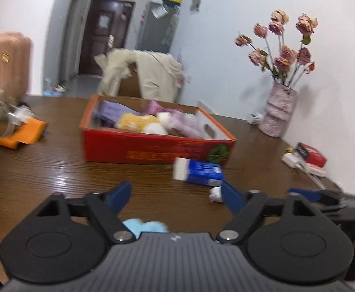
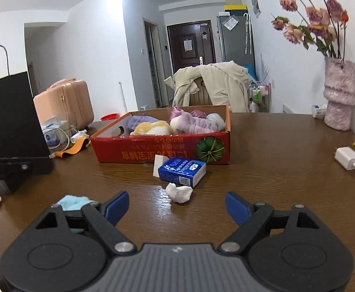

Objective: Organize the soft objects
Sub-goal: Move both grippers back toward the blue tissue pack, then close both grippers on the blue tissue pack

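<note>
A red cardboard box (image 1: 153, 146) (image 2: 163, 149) stands mid-table with purple, yellow and white plush toys (image 2: 189, 123) in it. In front of it lie a blue tissue pack (image 1: 199, 171) (image 2: 182, 171) and a crumpled white wad (image 1: 215, 194) (image 2: 180, 193). My left gripper (image 1: 177, 198) is open low over the table, and a light blue fluffy cloth (image 1: 144, 227) (image 2: 74, 202) shows beneath the base of its fingers, not between the pads. My right gripper (image 2: 177, 206) is open too, with the white wad just beyond its fingertips. One of its blue pads (image 1: 306, 194) shows in the left wrist view.
A pink vase of dried roses (image 2: 339, 97) stands at the right wall, with a white charger (image 2: 346, 157) and a red box (image 1: 311, 154) nearby. A black paper bag (image 2: 9, 121), an orange item (image 1: 24, 133) and cables sit at the left. A chair with a beige coat (image 2: 214, 85) is behind the table.
</note>
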`<move>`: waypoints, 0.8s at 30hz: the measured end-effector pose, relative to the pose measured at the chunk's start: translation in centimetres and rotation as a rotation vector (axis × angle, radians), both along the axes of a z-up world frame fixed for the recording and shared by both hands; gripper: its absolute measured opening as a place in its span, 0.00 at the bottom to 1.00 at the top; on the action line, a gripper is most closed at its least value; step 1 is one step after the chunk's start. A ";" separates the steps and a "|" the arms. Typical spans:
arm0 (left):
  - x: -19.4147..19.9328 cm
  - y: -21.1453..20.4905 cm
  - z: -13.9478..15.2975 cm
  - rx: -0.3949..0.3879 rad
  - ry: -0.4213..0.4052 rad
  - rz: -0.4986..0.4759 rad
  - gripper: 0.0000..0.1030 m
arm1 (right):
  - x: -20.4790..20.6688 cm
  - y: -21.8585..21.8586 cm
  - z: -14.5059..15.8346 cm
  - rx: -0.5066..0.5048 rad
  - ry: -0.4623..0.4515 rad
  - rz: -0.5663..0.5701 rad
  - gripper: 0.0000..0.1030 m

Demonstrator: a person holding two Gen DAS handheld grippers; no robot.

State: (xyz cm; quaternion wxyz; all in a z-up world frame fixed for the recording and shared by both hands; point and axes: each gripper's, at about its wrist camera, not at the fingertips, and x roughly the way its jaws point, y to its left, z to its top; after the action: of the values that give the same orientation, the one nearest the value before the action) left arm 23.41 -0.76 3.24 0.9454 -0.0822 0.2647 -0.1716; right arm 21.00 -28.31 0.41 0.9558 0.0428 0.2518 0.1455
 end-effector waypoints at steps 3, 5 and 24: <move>3.6 -2.2 -0.6 -0.014 0.065 -0.025 0.48 | 2.2 -0.1 -0.6 0.013 0.033 0.009 0.75; 6.0 -3.7 -1.2 -0.033 0.090 -0.040 0.45 | 4.0 -0.1 -0.9 0.014 0.047 0.000 0.68; 13.7 -7.4 -7.0 -0.215 0.203 -0.142 0.29 | 16.6 -3.1 -6.3 0.337 0.210 -0.068 0.27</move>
State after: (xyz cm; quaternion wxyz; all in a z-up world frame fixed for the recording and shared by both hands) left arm 37.12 -8.11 -3.74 0.8850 -0.1810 0.3440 -0.2562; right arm 37.57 -31.38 -5.87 0.9080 0.2257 0.3204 0.1480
